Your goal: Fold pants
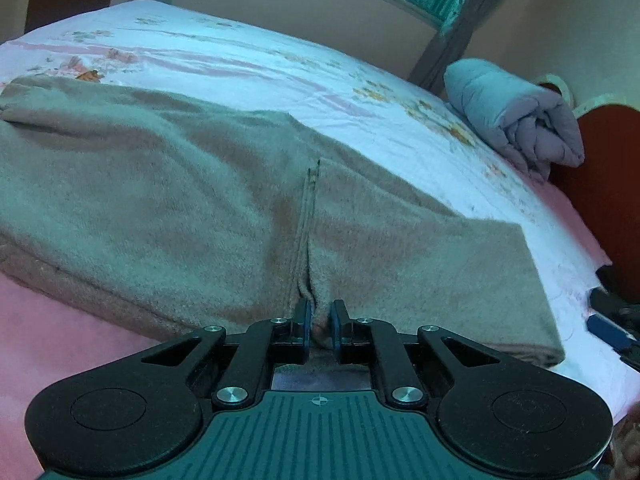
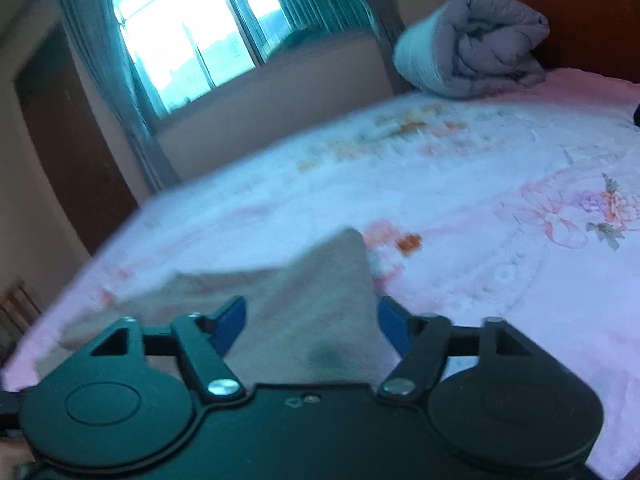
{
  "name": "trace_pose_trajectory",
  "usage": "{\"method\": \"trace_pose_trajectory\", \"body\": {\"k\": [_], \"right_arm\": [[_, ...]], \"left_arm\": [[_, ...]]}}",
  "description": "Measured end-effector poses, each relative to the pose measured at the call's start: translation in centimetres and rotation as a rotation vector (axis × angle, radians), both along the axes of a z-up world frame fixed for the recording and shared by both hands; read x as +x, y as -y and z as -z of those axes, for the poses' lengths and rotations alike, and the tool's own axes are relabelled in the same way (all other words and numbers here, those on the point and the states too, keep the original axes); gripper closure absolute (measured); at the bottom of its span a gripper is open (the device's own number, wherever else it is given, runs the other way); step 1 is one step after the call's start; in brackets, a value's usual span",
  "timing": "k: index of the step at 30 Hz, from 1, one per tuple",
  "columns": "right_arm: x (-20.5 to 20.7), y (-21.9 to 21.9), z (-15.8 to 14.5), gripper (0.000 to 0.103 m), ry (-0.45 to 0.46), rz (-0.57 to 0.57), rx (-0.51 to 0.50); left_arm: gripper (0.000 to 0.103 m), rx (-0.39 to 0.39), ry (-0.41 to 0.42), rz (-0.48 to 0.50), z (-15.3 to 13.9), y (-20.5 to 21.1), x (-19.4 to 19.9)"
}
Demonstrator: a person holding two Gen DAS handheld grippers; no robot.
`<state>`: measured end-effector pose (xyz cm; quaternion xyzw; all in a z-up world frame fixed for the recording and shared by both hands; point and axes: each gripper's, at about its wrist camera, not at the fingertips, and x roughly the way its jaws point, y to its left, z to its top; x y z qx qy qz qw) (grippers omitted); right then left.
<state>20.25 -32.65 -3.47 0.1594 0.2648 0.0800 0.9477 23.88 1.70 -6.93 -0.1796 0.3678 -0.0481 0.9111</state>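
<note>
Pants (image 1: 180,184), grey-brown fleece, lie spread on the floral bedsheet (image 1: 280,68), filling the left wrist view from 9 o'clock to 4 o'clock. The left gripper (image 1: 319,322) is pinched onto the near edge at the centre seam. The right gripper (image 2: 310,320) has its jaws spread wide around a raised corner of the fabric, not yet clamping it. A rolled duvet (image 2: 472,48) sits at 1 o'clock. This looks like the grasping stage; next, the right should close, then both lift and fold.
</note>
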Motion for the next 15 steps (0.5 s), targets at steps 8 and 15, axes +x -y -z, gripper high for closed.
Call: {"method": "trace_pose_trajectory", "body": {"k": [8,15], "right_arm": [[4.2,-1.3,2.6,0.034,-0.262,-0.01,-0.101],[1.4,-0.2,1.0,0.032,-0.12,0.036,-0.042]], "left_arm": [[0.023,0.091,0.011,-0.026,-1.7,-0.1,-0.5],[0.018,0.154,-0.022,-0.007,-0.6,0.2,0.2]]}}
